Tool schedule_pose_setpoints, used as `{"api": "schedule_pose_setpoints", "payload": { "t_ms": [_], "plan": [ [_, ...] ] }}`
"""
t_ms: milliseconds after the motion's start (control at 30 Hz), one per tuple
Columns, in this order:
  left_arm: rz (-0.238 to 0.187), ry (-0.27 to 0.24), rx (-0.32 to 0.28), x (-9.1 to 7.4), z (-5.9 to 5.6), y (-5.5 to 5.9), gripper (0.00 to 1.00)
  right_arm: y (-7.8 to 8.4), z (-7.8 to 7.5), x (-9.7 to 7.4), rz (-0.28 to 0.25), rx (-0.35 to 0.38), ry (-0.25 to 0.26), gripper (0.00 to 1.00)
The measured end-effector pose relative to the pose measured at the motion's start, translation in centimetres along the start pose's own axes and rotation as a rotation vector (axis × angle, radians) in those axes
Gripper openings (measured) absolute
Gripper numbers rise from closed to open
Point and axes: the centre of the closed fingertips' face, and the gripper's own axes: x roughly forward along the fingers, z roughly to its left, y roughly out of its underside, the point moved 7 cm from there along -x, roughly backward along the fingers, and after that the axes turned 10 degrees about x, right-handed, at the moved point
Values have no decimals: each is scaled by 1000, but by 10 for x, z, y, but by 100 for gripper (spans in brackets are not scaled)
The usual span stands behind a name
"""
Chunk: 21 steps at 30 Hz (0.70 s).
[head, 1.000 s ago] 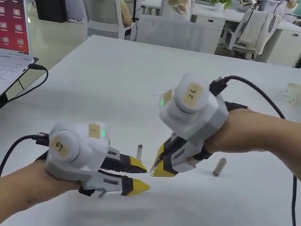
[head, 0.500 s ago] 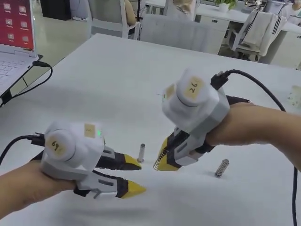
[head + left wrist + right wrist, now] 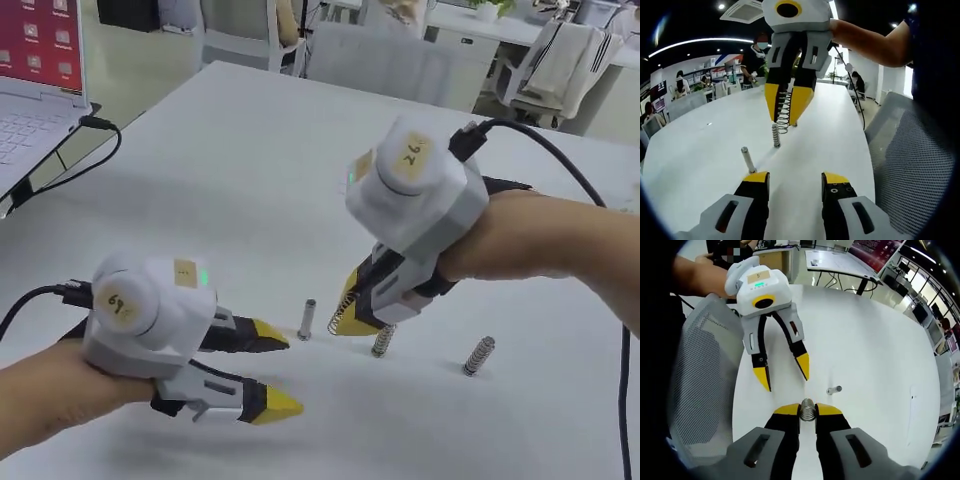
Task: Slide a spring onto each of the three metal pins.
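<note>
Shifted up level with pin top since one second ago, my right gripper (image 3: 350,322) is pinching spring (image 3: 784,112) between nearly closed jaws, coil axis hanging near upright. Bare pin (image 3: 307,318) is standing upright just beside spring's lower end, toward left gripper (image 3: 285,375), which is waiting wide open, empty. I'm judging right nearer for threading.

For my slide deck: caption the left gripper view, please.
Right hand-held gripper holds a spring near a bare metal pin on the white table.
</note>
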Motion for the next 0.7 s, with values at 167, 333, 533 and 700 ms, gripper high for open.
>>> {"api": "schedule_pose_setpoints", "payload": {
  "t_ms": [167, 333, 533, 700],
  "plan": [
    [0, -18, -19, -2, 1, 4, 42, -3, -4, 0, 5, -2, 2, 9],
    [1, -36, -37, -4, 2, 10, 47, -5, -7, 0, 10, -8, 9, 9],
    [-14, -62, -67, -7, 3, 13, 55, -9, -9, 1, 13, -13, 10, 9],
    [-19, -74, -80, -9, 2, 16, 60, -12, -12, 4, 18, -19, 15, 9]
  ]
}}
